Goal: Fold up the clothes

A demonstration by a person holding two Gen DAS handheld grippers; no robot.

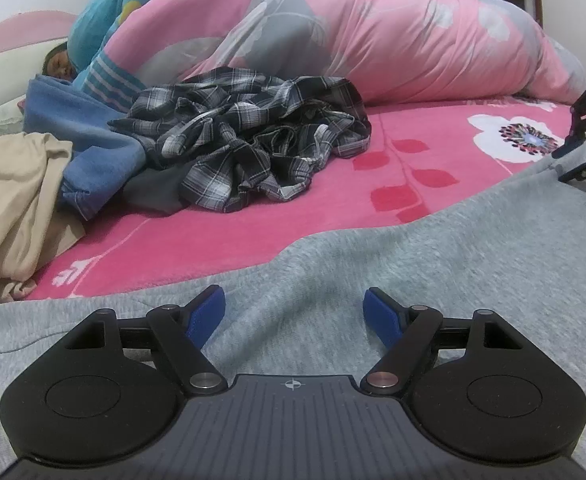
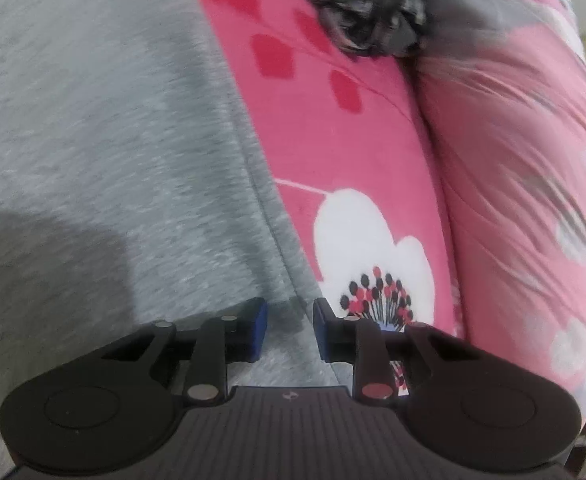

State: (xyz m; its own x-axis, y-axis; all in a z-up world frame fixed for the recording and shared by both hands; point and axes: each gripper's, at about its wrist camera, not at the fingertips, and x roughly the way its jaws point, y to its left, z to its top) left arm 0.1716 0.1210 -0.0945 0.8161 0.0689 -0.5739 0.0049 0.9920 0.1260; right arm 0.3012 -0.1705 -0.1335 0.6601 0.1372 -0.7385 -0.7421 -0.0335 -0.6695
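left gripper (image 1: 295, 312): mine, spread wide and empty, low over the grey garment (image 1: 333, 280), well inside its far edge.
right gripper (image 2: 290, 330): fingers partly apart with a narrow gap, nothing between them; it straddles the garment's hem where grey meets the bed sheet (image 2: 325, 128). The right view is blurred.
garment: lies spread on the near part of the bed, fairly flat, its far edge a long curve across the sheet.
step: I judge this the start of a fold, both grippers lining up on the cloth with no pinch made.
next move: I would close the right on the hem, bring the left to an edge too, then lift and carry the cloth over itself.
edges: the hem by my right gripper is the clearest hold.
room: bare sheet beyond the hem; the plaid pile (image 1: 245, 140) sits farther left, the pink quilt (image 1: 373, 40) lies far, and a sleeper (image 1: 59, 65) far left.
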